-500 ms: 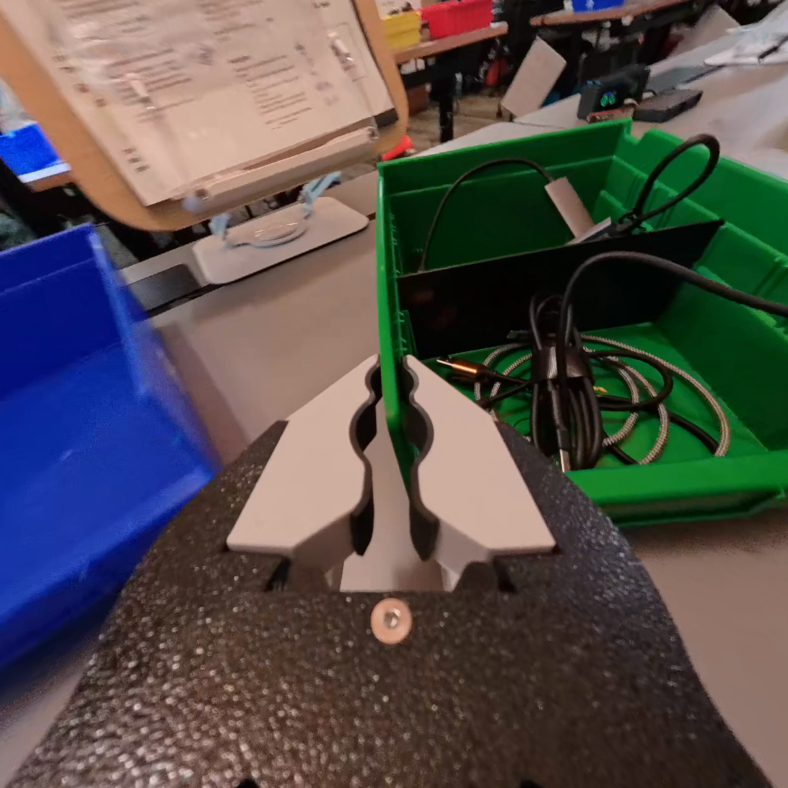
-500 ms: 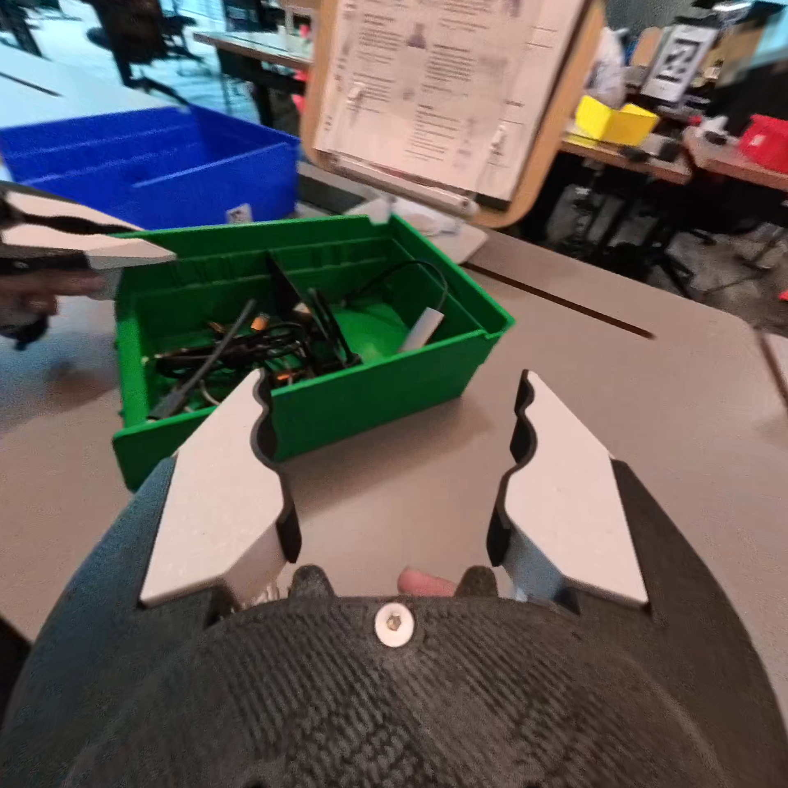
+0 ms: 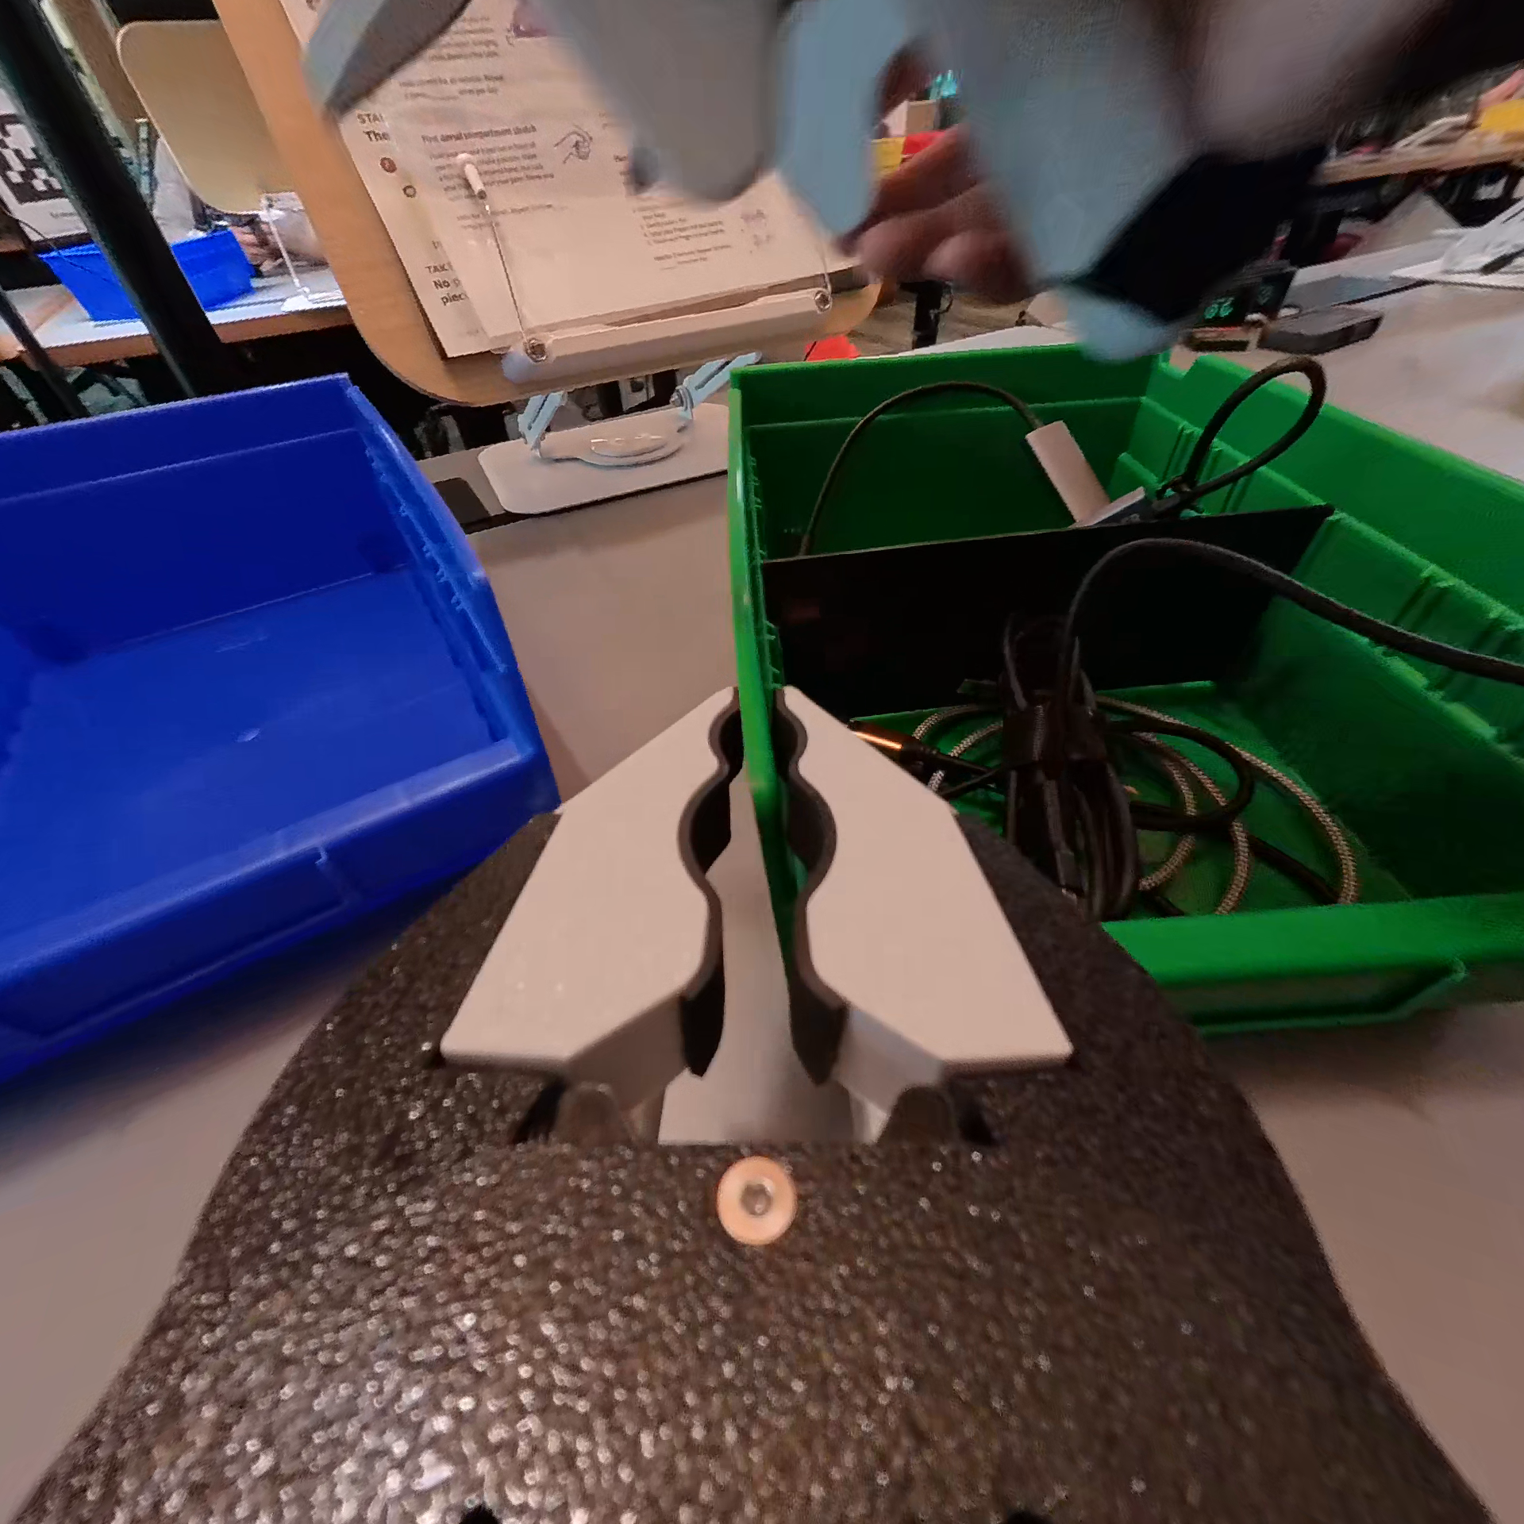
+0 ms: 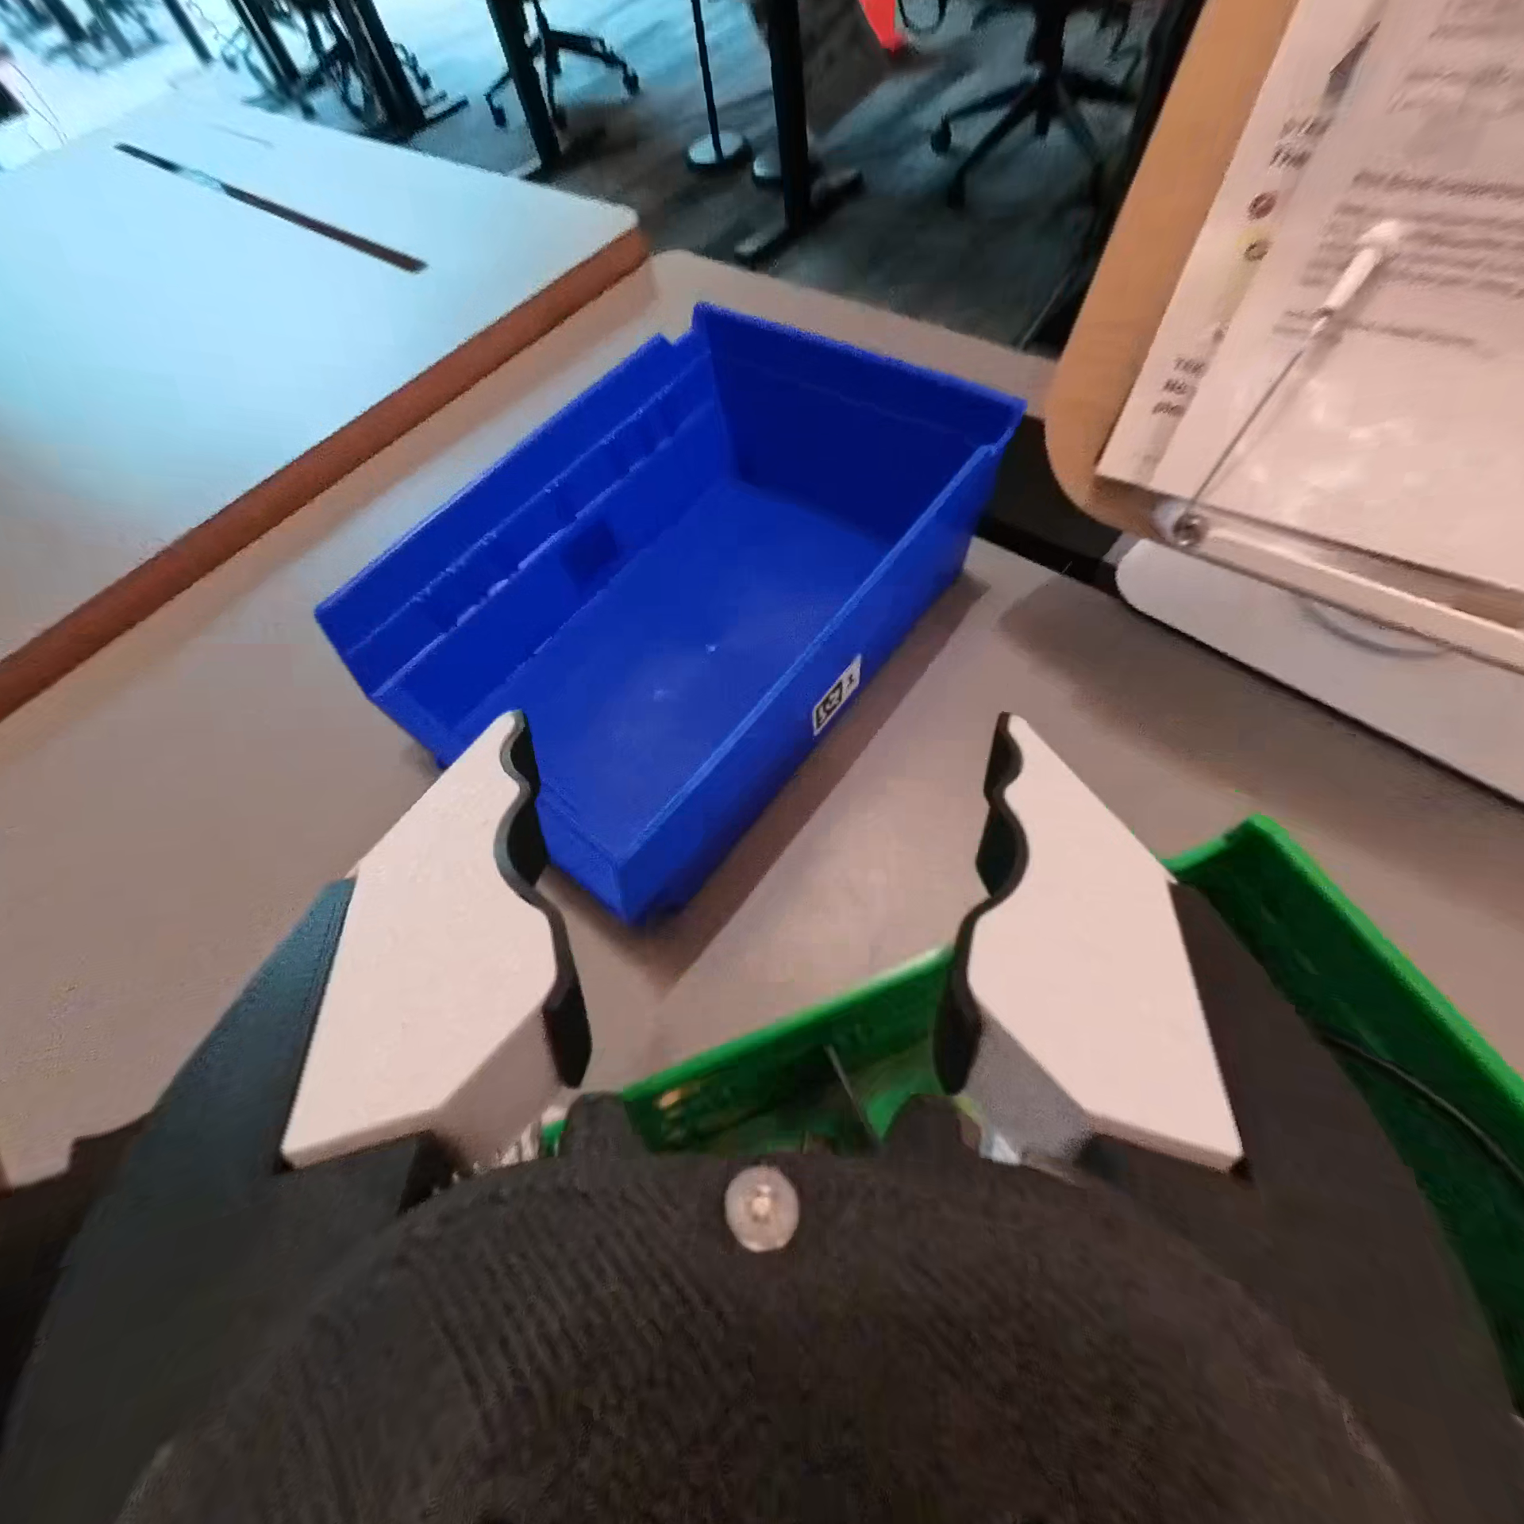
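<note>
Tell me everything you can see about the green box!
The green box is a shiny plastic bin, open on top, sitting flat on the grey table beside a blue bin. A black divider splits it. The near part holds tangled black and braided cables; the far part holds a thin cable with a pale plug. The left claw is shut on its side wall.

Grey wavy-edged tongs [image 3: 759, 726], black textured mounts
</note>
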The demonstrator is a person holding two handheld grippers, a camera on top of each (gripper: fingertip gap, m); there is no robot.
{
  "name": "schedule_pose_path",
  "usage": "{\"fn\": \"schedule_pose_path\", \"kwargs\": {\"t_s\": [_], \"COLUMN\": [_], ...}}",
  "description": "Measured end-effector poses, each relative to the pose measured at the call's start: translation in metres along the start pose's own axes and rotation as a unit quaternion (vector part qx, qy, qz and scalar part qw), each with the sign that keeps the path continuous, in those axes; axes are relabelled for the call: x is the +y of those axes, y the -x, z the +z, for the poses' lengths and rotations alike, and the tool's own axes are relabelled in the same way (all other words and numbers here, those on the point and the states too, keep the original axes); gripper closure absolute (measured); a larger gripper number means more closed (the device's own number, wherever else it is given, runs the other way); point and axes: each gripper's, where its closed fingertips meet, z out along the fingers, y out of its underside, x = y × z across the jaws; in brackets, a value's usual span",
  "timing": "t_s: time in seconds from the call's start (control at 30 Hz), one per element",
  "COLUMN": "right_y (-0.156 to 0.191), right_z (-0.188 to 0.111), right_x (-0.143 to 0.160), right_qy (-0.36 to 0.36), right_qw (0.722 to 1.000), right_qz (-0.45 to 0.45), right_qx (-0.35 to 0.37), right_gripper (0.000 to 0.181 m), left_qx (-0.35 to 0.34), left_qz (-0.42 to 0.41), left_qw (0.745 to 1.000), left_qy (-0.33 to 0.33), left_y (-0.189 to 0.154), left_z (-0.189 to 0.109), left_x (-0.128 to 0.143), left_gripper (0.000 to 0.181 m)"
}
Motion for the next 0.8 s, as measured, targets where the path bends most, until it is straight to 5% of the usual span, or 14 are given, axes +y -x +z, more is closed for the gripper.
{"fn": "schedule_pose_path", "kwargs": {"t_s": [0.13,0.3,0.37,0.47,0.53,0.63,0.8], "right_y": [-0.020,-0.034,-0.040,-0.033,-0.022,-0.038,-0.035], "right_z": [0.068,0.115,0.125,0.139,0.147,0.148,0.129], "right_x": [0.012,0.025,0.027,0.047,0.067,0.067,0.045], "right_qy": [0.087,0.140,0.141,0.179,0.216,0.202,0.188], "right_qw": [0.995,0.986,0.981,0.977,0.971,0.967,0.972], "right_qz": [0.016,0.040,0.090,0.089,0.089,0.085,0.094], "right_qx": [0.055,0.086,0.097,0.074,0.060,0.130,0.103], "right_gripper": [0.085,0.112,0.102,0.118,0.146,0.171,0.173], "left_qx": [0.013,0.019,0.021,0.018,0.015,0.012,0.008], "left_qz": [-0.006,-0.007,-0.006,-0.003,0.001,0.009,0.039], "left_qw": [1.000,1.000,1.000,1.000,1.000,1.000,0.999], "left_qy": [-0.009,-0.012,-0.017,-0.017,-0.016,-0.015,-0.011], "left_y": [0.000,0.001,0.002,0.003,0.003,0.004,0.007], "left_z": [0.000,0.001,0.001,0.001,0.001,0.001,-0.001], "left_x": [-0.001,-0.001,-0.002,-0.002,-0.002,-0.002,-0.002], "left_gripper": [0.177,0.177,0.177,0.177,0.177,0.177,0.177]}}
